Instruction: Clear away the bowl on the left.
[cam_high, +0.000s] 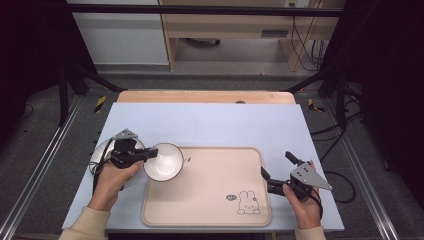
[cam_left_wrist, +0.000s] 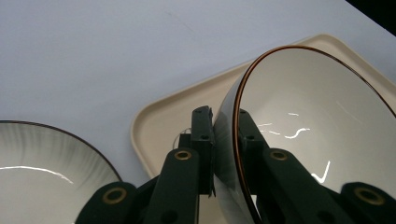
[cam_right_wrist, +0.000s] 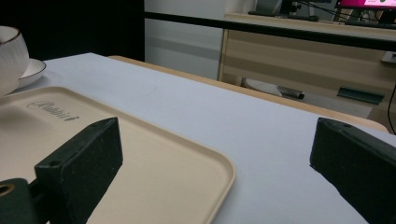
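A white bowl (cam_high: 164, 161) with a dark rim hangs tilted over the left edge of the beige tray (cam_high: 210, 200). My left gripper (cam_high: 150, 154) is shut on its rim; in the left gripper view the pads (cam_left_wrist: 203, 140) pinch the bowl's wall (cam_left_wrist: 303, 116), one inside and one outside. A white plate (cam_high: 100, 152) lies on the table left of the tray, under my left hand, also as the plate (cam_left_wrist: 42, 163) at lower left. My right gripper (cam_high: 275, 172) stands open by the tray's right edge, its jaws wide apart above the tray corner (cam_right_wrist: 205, 163), nothing between them.
The tray carries a rabbit drawing (cam_high: 248, 202) near its front right corner. A pale blue mat (cam_high: 210, 125) covers the table. The bowl (cam_right_wrist: 9, 56) and plate (cam_right_wrist: 32, 67) sit far left in the right gripper view. Dark frame posts flank the table.
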